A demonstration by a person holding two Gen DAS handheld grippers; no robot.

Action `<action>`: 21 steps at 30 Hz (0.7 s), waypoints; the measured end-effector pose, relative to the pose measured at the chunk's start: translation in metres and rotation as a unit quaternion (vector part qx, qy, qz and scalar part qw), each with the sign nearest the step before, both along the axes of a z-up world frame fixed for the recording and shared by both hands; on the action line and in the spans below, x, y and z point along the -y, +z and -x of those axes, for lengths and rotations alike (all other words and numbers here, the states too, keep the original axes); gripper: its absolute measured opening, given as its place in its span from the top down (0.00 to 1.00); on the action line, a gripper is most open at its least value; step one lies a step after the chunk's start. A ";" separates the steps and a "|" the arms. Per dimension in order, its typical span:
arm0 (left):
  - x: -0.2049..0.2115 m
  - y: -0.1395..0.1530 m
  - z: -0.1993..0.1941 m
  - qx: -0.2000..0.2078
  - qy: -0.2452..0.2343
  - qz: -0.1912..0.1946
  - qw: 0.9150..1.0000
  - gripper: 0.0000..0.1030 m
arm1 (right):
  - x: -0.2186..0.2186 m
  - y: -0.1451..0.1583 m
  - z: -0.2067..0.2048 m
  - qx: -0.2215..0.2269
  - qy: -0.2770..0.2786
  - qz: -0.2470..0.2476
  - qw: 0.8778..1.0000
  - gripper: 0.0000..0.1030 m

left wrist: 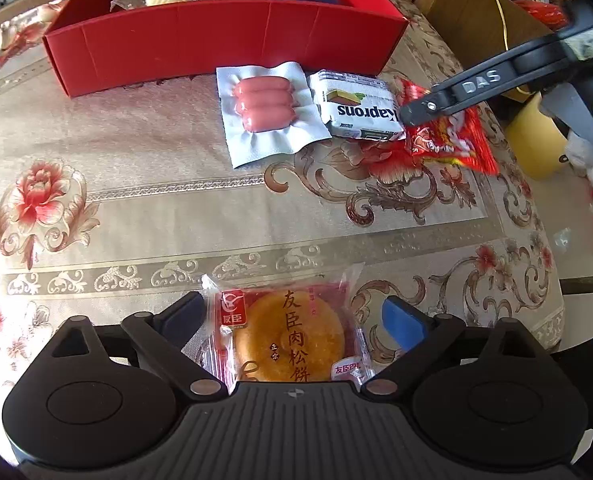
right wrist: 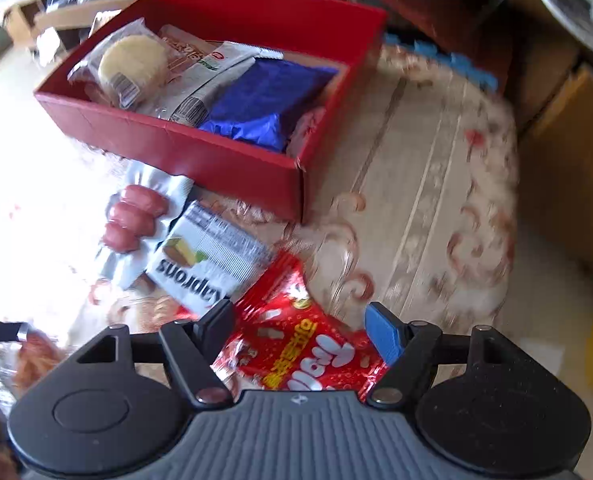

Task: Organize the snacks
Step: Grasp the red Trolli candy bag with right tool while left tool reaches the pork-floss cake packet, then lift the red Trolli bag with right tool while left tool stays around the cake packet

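- Currently left tool [left wrist: 296,316] spread wide, straddling orange round pastry in clear wrapper [left wrist: 288,336], bottom centre, on counter [left wrist: 136,208].
- Right tool [right wrist: 300,326] apart around crinkly red foil snack bag [right wrist: 296,344]; contact unclear.
- Red cardboard box [right wrist: 216,156] upper left, nearer right tool.

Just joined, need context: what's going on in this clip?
A person with a handheld gripper in each hand is sorting packaged snacks into a red box on a floral tablecloth. The box already holds a round pastry, a white pack and a blue foil pack. The left gripper is open around an orange meat-floss cake pack. The right gripper straddles a red candy bag; grip unclear. A sausage pack and a Kaprons wafer still lie outside the box.
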State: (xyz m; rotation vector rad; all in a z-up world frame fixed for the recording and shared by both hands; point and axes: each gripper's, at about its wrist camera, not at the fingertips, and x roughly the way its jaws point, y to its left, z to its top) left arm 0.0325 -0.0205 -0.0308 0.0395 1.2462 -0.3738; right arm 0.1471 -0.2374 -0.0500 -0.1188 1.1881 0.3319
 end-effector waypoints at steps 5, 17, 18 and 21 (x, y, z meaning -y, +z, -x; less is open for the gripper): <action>0.000 0.000 0.000 -0.001 -0.001 0.001 1.000 0.05 | -0.001 -0.004 0.028 -0.040 0.000 0.001 0.999 0.31; -0.005 0.005 0.005 0.008 0.009 -0.003 1.000 0.05 | -0.026 -0.012 0.041 0.017 -0.014 0.078 0.997 0.28; -0.005 0.003 0.005 0.006 0.012 -0.007 1.000 0.05 | -0.025 -0.013 0.040 0.014 -0.023 0.074 0.997 0.25; -0.006 0.001 0.004 0.005 0.019 -0.012 1.000 0.04 | -0.013 -0.018 0.037 -0.008 -0.061 0.053 0.997 0.17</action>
